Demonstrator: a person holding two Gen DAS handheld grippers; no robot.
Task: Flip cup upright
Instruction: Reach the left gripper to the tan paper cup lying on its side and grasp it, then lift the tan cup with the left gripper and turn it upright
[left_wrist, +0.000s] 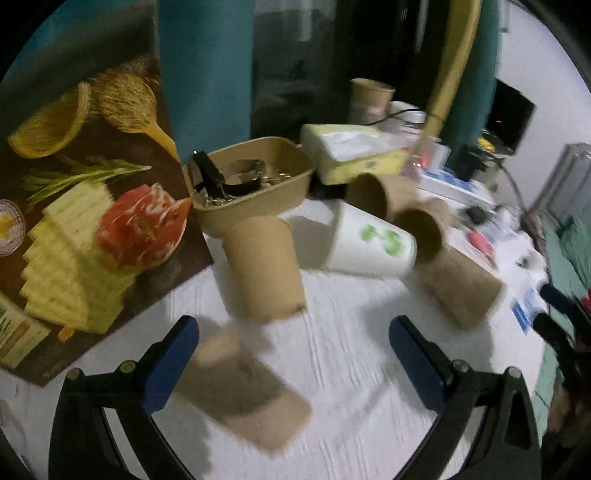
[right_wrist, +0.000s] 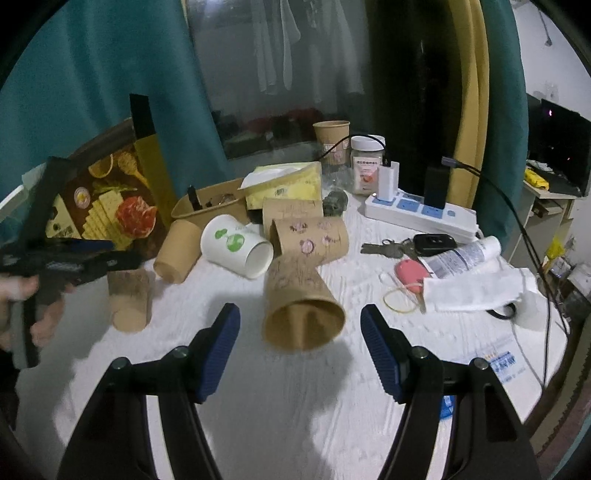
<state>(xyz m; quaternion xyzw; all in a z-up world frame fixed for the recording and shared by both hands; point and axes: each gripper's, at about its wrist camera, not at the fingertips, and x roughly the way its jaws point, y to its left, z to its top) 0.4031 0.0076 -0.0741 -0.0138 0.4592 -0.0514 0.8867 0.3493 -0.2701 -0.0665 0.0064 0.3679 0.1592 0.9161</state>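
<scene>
Several paper cups lie on their sides on the white table (right_wrist: 295, 406). In the right wrist view a brown cup (right_wrist: 295, 291) lies with its mouth toward me, just ahead of my right gripper (right_wrist: 300, 312), which is open and touches nothing. Behind it lie a white cup with green print (right_wrist: 236, 245) and more brown cups (right_wrist: 314, 238). In the left wrist view my left gripper (left_wrist: 293, 326) is open; a blurred brown cup (left_wrist: 243, 387) lies between its fingers, close to the left one. Another brown cup (left_wrist: 264, 269) lies beyond. A hand (right_wrist: 22, 295) holds the left gripper (right_wrist: 110, 254).
A brown tray (left_wrist: 291, 192) of small items and a tissue pack (left_wrist: 354, 151) sit behind the cups. A printed food box (left_wrist: 85, 221) stands at the left. A power strip (right_wrist: 421, 214), keys (right_wrist: 406, 245), a tube (right_wrist: 461, 254) and an upright cup (right_wrist: 332, 142) fill the right and back.
</scene>
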